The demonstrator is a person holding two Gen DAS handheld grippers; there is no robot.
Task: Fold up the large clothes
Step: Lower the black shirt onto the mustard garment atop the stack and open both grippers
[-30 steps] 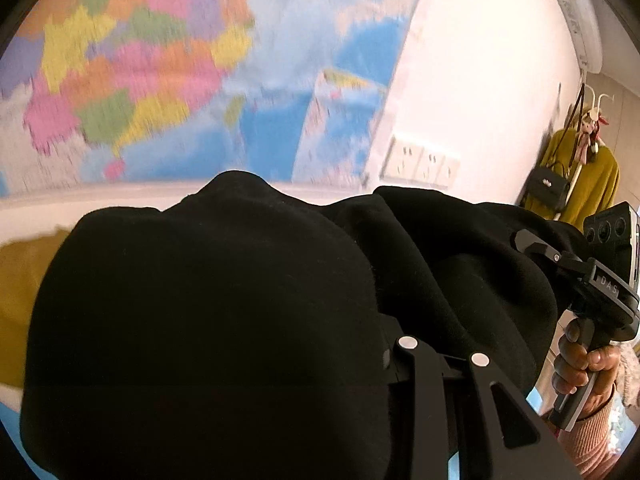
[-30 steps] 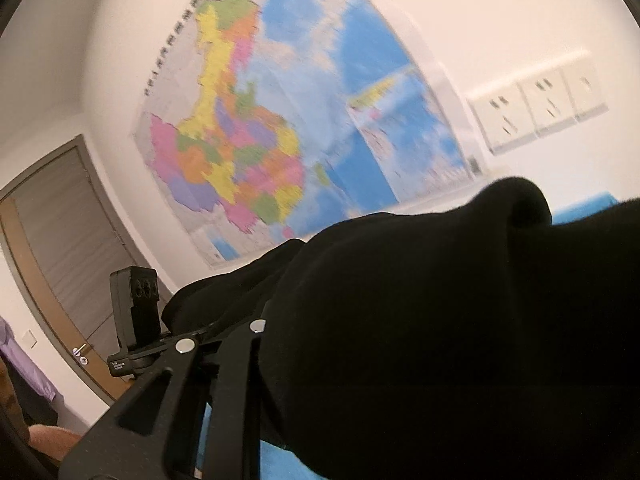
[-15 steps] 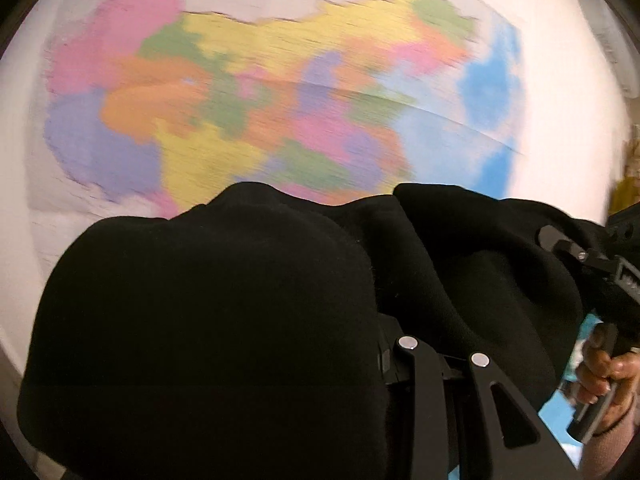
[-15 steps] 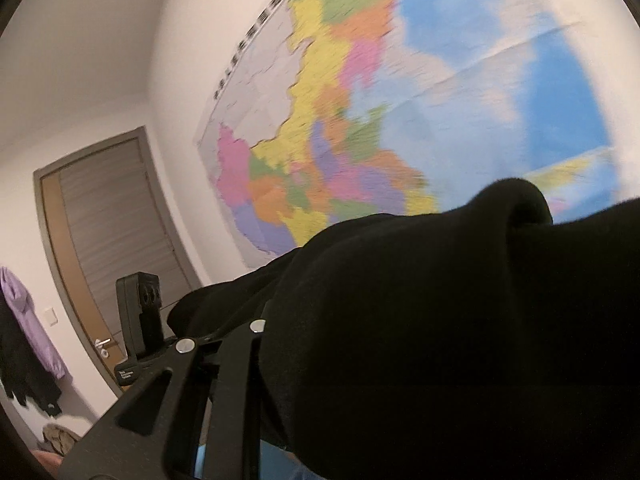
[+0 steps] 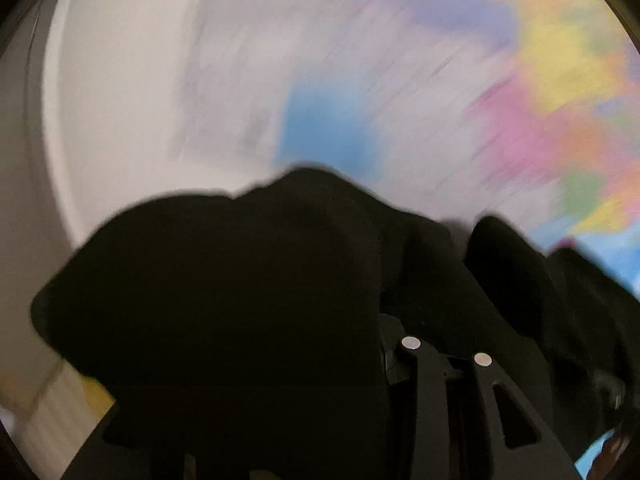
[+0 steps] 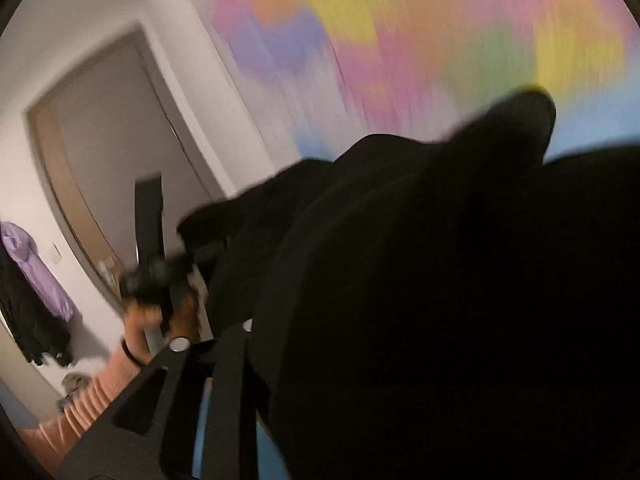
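A large black garment [image 5: 240, 300] is bunched over my left gripper [image 5: 384, 336] and fills the lower half of the left wrist view. The left gripper is shut on the garment, and only its right finger [image 5: 448, 400] shows. The same black garment [image 6: 460, 300] drapes over my right gripper [image 6: 256, 332], which is shut on it, with its left finger [image 6: 168, 392] showing. Both grippers hold the cloth high, pointing at the wall. The left gripper and the hand holding it also show in the right wrist view [image 6: 156, 272].
A colourful wall map [image 5: 540, 100] hangs on the white wall ahead and is blurred by motion; it also shows in the right wrist view [image 6: 400, 40]. A door [image 6: 112, 152] stands at left, with purple and dark clothes [image 6: 36, 272] hanging beside it.
Both grippers have swung further upward with the black garment still gripped. The views moved from the sockets and lower map up across the map, and are now motion-blurred.
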